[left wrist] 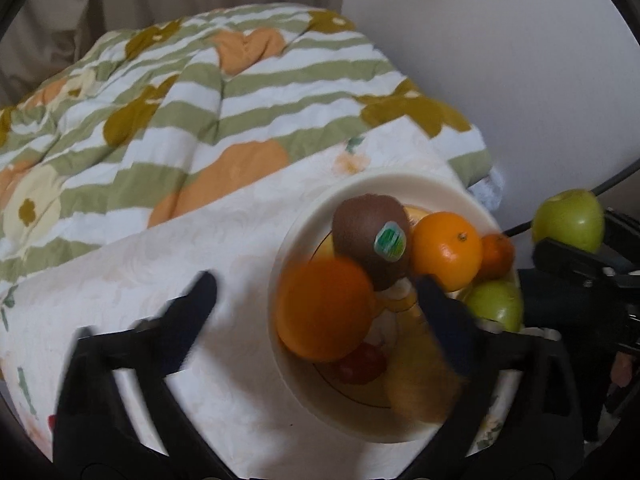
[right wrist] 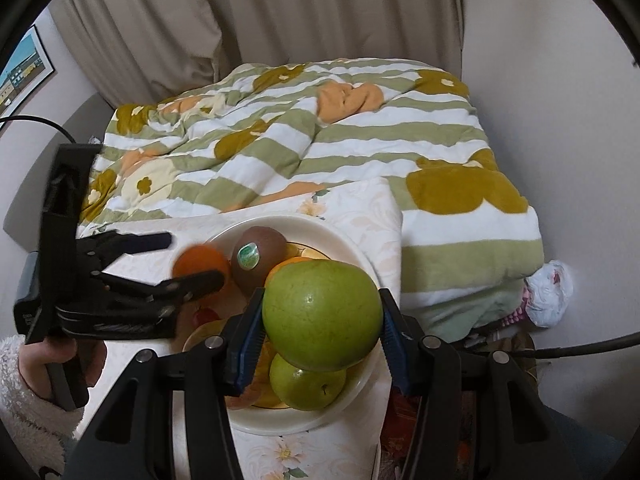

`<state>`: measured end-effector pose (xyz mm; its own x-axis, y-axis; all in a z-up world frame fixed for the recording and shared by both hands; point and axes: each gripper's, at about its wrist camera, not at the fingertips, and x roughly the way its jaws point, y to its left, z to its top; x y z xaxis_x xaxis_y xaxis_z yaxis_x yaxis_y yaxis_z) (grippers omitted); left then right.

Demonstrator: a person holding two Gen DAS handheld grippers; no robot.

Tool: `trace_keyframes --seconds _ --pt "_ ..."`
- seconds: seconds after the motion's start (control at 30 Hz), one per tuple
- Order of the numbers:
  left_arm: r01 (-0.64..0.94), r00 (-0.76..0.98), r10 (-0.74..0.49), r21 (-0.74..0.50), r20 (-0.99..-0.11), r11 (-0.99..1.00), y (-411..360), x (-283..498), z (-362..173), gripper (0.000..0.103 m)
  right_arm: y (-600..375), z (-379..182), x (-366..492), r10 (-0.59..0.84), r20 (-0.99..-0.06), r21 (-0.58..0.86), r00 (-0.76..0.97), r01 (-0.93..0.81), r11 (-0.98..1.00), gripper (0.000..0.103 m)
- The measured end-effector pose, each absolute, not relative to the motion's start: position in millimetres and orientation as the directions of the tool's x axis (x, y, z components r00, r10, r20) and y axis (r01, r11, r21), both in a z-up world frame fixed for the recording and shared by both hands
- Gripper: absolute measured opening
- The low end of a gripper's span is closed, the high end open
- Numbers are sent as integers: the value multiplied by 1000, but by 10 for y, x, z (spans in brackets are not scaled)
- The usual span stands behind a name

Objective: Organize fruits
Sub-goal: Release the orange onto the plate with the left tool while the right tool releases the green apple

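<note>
A cream bowl point(left wrist: 384, 184) point(right wrist: 344, 240) on the table holds a kiwi point(left wrist: 370, 236) point(right wrist: 260, 260) with a green sticker, oranges point(left wrist: 446, 250), a second green apple point(left wrist: 496, 304) point(right wrist: 306, 384), a banana and a small red fruit point(left wrist: 360, 364). My right gripper point(right wrist: 322, 324) is shut on a large green apple point(right wrist: 322, 316) point(left wrist: 568, 220) and holds it above the bowl's near right side. My left gripper point(left wrist: 316, 296) point(right wrist: 192, 262) is open above the bowl's left rim. A blurred orange point(left wrist: 326, 310) point(right wrist: 200, 264) sits between its fingers, not clamped.
The table wears a pale floral cloth point(left wrist: 160, 280) point(right wrist: 352, 208). Behind it lies a striped green, white and orange quilt point(left wrist: 200, 100) point(right wrist: 320, 128) on a bed. Curtains point(right wrist: 280, 12) hang at the back. A white bag point(right wrist: 550, 296) lies by the right wall.
</note>
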<state>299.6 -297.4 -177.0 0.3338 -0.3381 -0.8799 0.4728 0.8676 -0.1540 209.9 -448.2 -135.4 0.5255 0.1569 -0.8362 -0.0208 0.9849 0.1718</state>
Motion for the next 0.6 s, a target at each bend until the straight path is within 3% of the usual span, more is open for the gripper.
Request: trace_keyframes --seconds 0.6 --pt "247 439 -231 -131 -869 960 -2104 2664 -1324 103 -4091 -1329 2227 240 -821 173 518 -175 969 49"
